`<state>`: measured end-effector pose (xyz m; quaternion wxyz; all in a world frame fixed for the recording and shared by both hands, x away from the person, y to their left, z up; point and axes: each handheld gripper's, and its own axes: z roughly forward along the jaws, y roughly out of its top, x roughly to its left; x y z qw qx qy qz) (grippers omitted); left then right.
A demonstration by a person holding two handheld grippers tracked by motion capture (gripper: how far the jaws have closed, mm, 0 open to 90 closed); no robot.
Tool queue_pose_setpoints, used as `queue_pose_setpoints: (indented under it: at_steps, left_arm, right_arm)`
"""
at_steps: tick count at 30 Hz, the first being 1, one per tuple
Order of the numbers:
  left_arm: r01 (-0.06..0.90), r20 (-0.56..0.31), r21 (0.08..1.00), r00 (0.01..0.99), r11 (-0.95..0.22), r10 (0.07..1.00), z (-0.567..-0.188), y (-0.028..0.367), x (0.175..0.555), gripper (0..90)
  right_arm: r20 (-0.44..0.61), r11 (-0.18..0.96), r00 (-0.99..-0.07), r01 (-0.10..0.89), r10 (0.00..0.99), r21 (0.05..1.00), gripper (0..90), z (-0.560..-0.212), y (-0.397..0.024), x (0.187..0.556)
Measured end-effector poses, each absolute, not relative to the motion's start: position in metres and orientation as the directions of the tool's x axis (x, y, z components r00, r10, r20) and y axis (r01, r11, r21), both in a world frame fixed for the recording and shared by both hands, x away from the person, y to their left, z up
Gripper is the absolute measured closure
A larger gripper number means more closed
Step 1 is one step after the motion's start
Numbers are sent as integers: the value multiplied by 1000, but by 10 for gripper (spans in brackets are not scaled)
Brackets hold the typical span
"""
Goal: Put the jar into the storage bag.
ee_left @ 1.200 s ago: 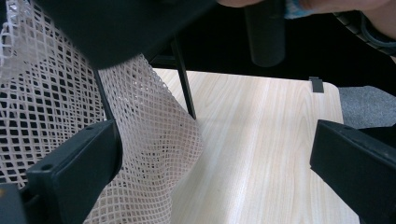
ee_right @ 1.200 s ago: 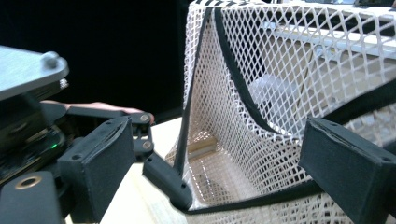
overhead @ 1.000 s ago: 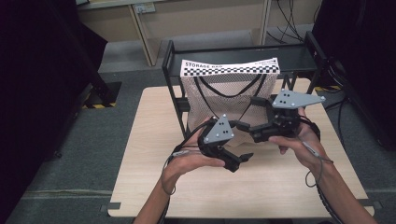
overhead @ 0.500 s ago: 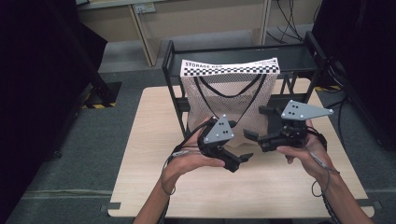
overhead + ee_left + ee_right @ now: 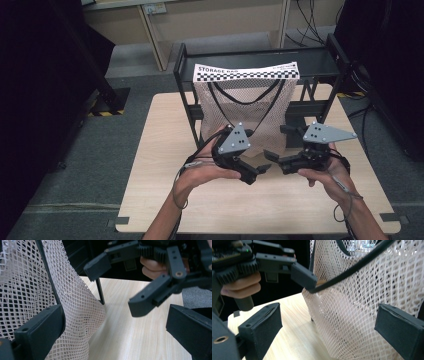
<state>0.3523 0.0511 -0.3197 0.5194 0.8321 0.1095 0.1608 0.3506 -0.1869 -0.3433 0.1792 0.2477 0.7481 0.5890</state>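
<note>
Both black two-jaw grippers, left gripper (image 5: 261,170) and right gripper (image 5: 270,156), stand open beside the white mesh bag (image 5: 245,115) hanging from the black metal rack (image 5: 186,95), the right's jaws having just been opening.

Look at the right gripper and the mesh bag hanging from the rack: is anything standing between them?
Nothing visible does. In the right gripper view the mesh bag hangs straight ahead of the open right gripper, with bare table below. The left gripper sits off to the side, facing it.
</note>
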Motion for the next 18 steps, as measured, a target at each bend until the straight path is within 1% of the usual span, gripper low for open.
queue_pose_setpoints:
  at_steps: [9,18]
  left_arm:
    - [15,154,900,924,-436,350,-320,51,352,8]
    - [15,155,899,924,-437,351,-320,50,353,7]
  right_arm:
    - [38,178,-801,179,597,968,49,-363,-192,348]
    - [40,175,-790,184,612,967,28,-376,-199,345]
